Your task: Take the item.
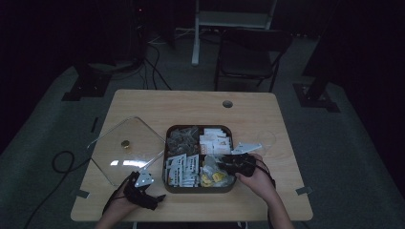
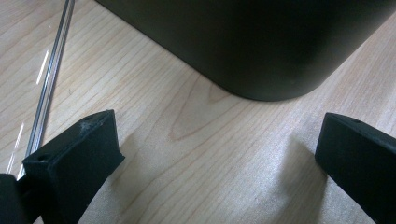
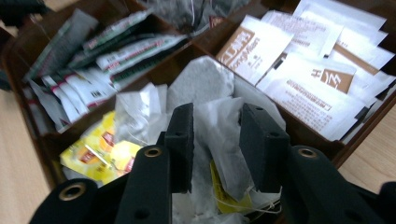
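my right gripper hangs over the tea bag in the box's near-right compartment, jaws apart around it. i'd lift straight off (strings snag). left gripper rests, jaws wide, on the counter.

dim room, grey carpet floor, dark folding chair beyond wooden table
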Motion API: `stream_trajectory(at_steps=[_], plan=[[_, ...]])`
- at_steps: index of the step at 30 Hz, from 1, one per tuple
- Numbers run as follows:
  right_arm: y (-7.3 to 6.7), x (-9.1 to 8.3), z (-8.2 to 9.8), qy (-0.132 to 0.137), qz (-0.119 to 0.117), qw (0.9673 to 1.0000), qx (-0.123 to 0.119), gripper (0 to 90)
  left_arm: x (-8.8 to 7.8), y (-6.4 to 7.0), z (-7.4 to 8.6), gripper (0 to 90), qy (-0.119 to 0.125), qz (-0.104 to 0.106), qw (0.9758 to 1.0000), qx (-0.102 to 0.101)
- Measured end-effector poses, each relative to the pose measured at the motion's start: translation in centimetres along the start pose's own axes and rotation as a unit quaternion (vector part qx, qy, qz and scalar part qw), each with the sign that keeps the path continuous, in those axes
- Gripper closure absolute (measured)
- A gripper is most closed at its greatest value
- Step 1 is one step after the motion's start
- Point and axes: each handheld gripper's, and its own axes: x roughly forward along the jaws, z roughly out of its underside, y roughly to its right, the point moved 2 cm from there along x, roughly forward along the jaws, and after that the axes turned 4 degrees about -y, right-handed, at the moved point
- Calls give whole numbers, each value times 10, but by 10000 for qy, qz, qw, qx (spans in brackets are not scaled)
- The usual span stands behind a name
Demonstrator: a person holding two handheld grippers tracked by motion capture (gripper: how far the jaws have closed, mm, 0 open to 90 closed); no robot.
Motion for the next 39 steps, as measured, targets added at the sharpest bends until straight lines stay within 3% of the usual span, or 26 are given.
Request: stream_trajectory(at_steps=[4,9,22,27,39], plan=[[2,5,1,-60,70,10000,1,660,0,0,0,5,4,0,10000,-4],[5,4,1,-74,186,9998,51,891,0,0,0,5,0,0,10000,0],[0,-13,-7,249,57,9997,2,900,0,0,0,5,1,-5,10000,6],[-1,-20,-11,418,-79,9991,87,900,0,0,0,5,3,-7,10000,13],[-3,-37,-20,717,-30,9974,91,900,0,0,0,5,13,-3,10000,-4]])
